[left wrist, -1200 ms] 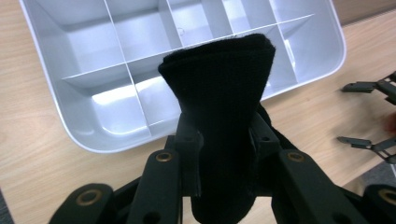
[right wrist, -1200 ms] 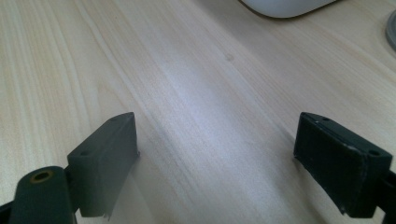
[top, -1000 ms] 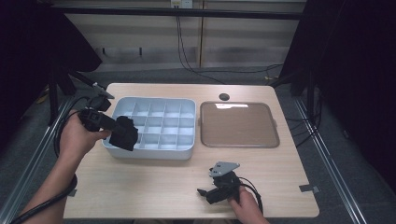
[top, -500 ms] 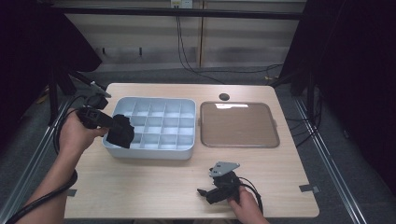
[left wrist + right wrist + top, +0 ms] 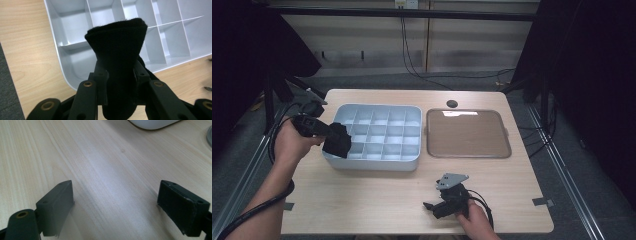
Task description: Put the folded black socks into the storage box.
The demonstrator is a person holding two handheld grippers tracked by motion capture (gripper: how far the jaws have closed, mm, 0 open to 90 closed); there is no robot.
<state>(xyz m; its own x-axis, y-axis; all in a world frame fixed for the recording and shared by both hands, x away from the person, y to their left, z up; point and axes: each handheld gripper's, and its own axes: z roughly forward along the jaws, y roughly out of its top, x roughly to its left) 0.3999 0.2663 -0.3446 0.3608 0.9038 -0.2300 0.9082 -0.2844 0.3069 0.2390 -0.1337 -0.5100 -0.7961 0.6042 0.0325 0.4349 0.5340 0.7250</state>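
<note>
At a pale wooden table (image 5: 377,200), your left gripper (image 5: 117,82) has its jaws pinched tight on a piece of black fabric (image 5: 118,57), which looks like knitted or fleecy cloth folded or rolled into a thick tongue; what the item is exactly cannot be told. In the left gripper view the cloth rises from between the jaws and stands over the near-left corner of a grey compartment tray (image 5: 65,72), its upper edge covering parts of the cells behind it. From the high view, your left hand (image 5: 292,142) holds that gripper (image 5: 332,135) at the tray's left side, with the dark cloth (image 5: 337,141) hanging above the tray's near-left corner cells and its left rim (image 5: 328,155); whether the cloth touches the tray cannot be told. The tray's open cells, laid out in a grid of rows, look bare where they can be seen. Just beside the tray on its right lies a brown flat tray (image 5: 468,134) with a raised rim, and a small dark round spot (image 5: 452,104) sits on the table beyond it. Your right hand (image 5: 474,220) rests near the table's front edge, holding the right gripper (image 5: 434,206) low over the wood, well apart from both trays. In the right gripper view its two jaws stand spread wide with bare tabletop (image 5: 110,182) between them, gripping nothing, their tips close to or on the surface.
</note>
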